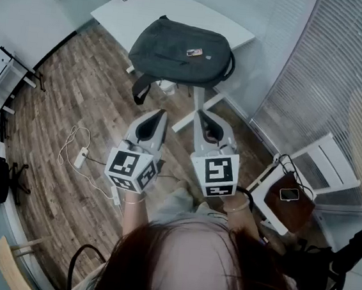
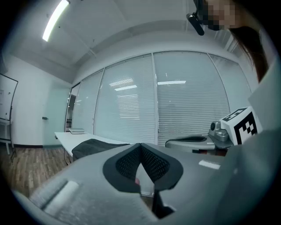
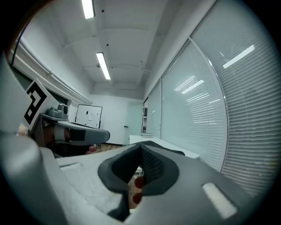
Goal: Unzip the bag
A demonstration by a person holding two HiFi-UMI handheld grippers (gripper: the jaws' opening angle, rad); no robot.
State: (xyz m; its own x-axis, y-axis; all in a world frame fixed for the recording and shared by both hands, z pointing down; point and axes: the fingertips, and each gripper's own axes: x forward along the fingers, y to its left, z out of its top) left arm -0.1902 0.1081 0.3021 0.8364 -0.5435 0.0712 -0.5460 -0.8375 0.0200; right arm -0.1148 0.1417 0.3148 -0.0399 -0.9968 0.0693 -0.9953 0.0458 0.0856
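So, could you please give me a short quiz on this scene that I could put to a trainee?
1. True or false: the right gripper touches the backpack on the white table.
2. The left gripper has its jaws: A wide apart; B together, nothing between; C closed on a zip pull.
3. What lies on the brown bag on the chair?
Key: 1 false; 2 B; 3 a phone.
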